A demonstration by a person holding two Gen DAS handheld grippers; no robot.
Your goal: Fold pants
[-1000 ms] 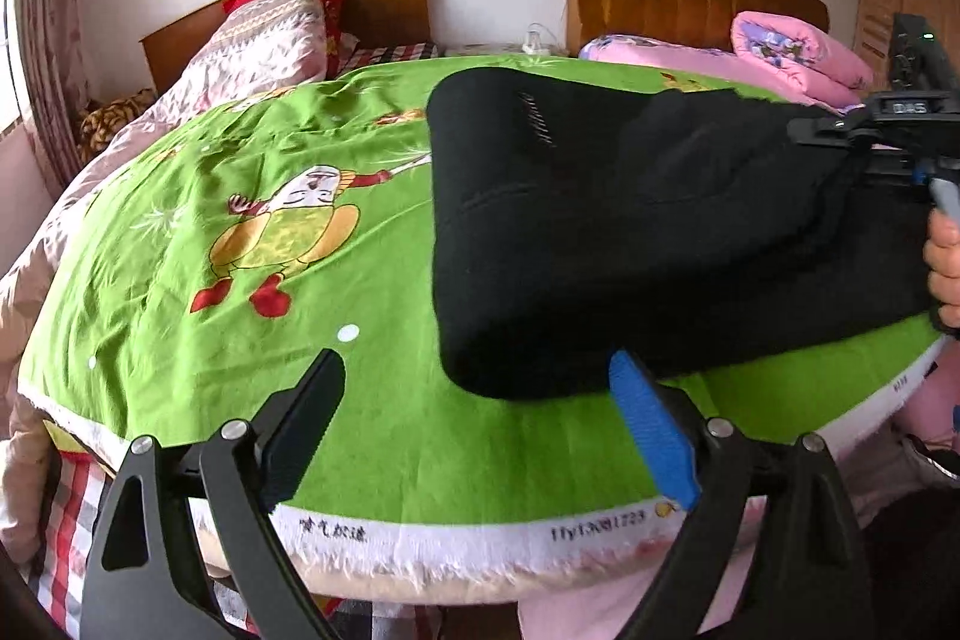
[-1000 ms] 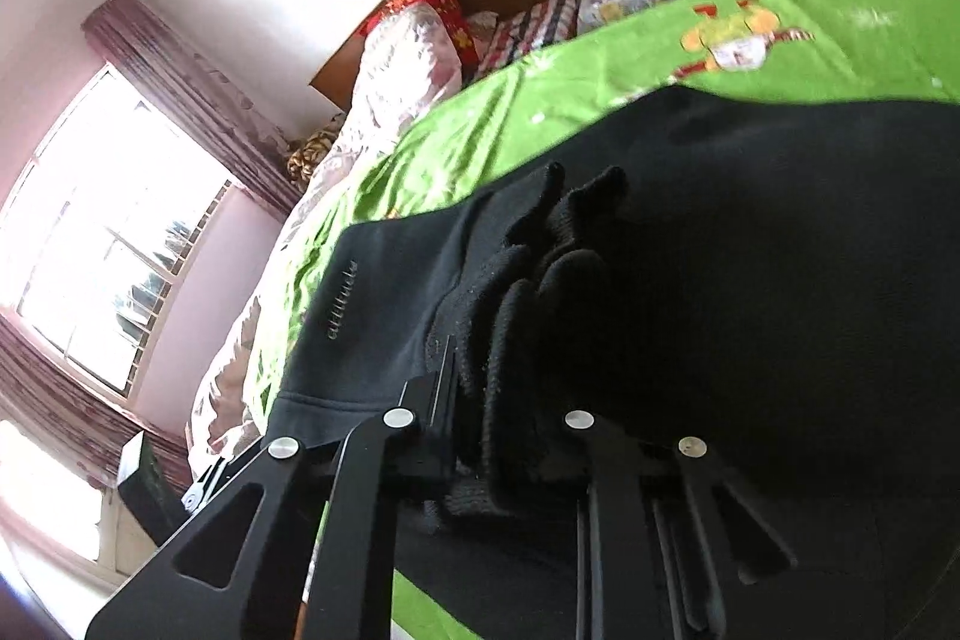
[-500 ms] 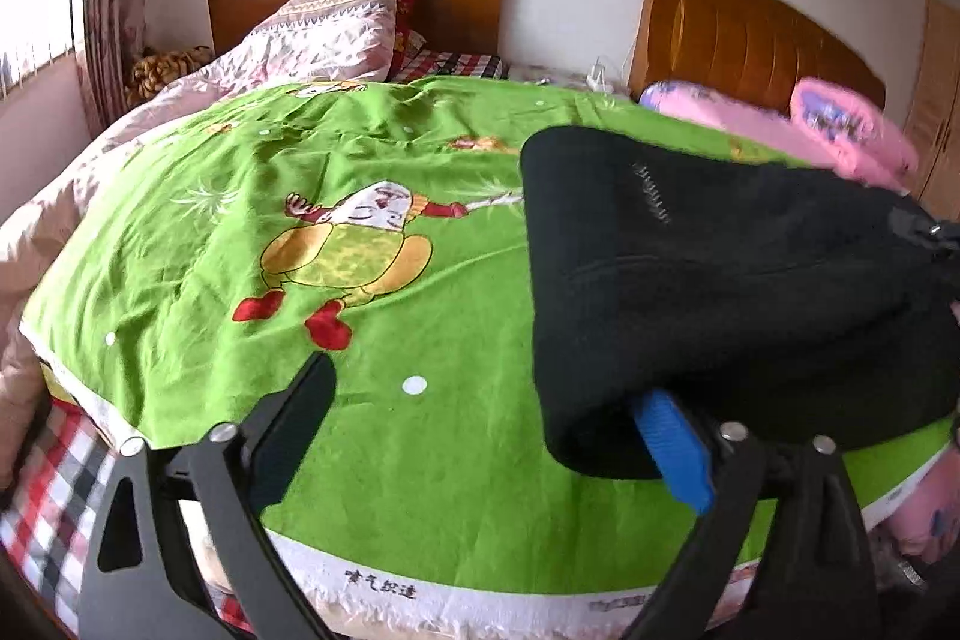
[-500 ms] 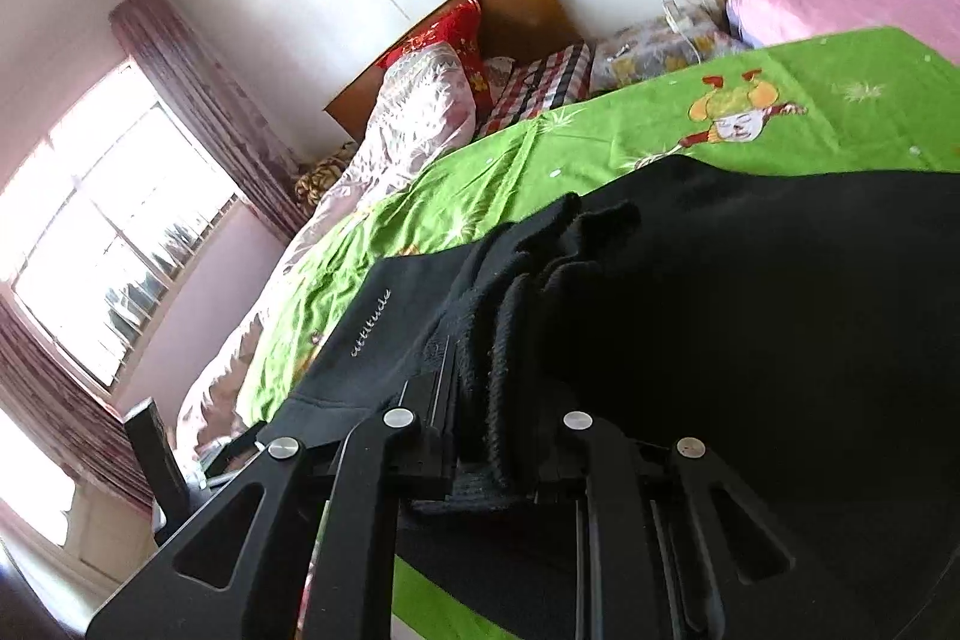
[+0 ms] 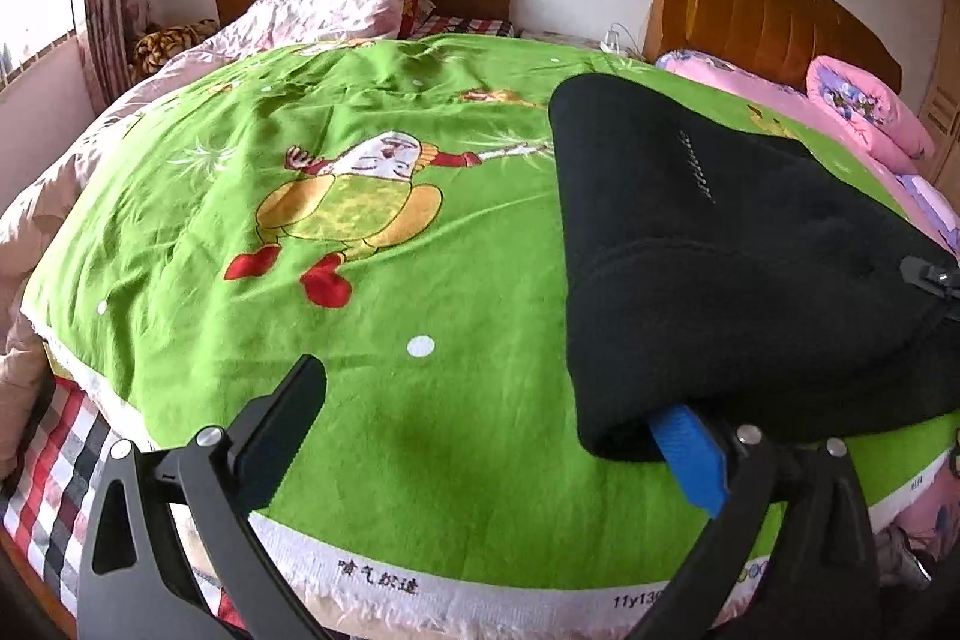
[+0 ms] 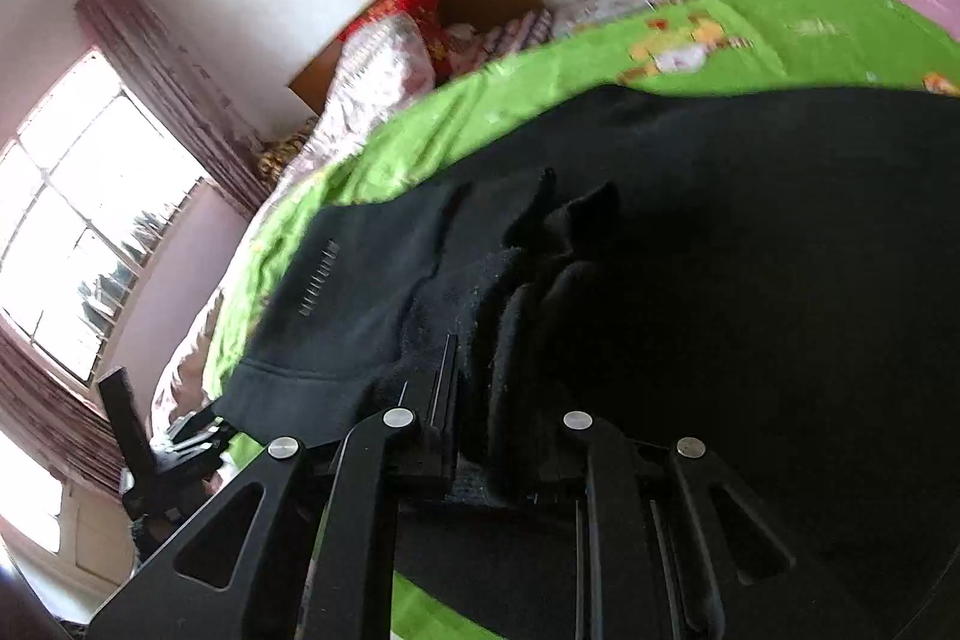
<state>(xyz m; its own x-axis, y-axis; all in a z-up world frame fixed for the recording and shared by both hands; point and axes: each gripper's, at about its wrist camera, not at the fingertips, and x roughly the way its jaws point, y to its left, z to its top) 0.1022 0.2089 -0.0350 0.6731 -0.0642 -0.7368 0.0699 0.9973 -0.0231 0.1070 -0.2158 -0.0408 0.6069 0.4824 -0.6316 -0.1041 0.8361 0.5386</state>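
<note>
Black fleece pants (image 5: pixel 720 244) lie folded on the right part of the green blanket (image 5: pixel 372 400) covering the bed, one bunched edge lifted, probably so the next fold can be carried over. That edge is pinched in the right gripper (image 6: pixel 510 400), its jaws narrow and clamped on the thick cloth. The left gripper (image 5: pixel 498 418) has just been opening and stands wide, holding nothing; its blue finger (image 5: pixel 690 460) sits just under the near corner of the pants.
</note>
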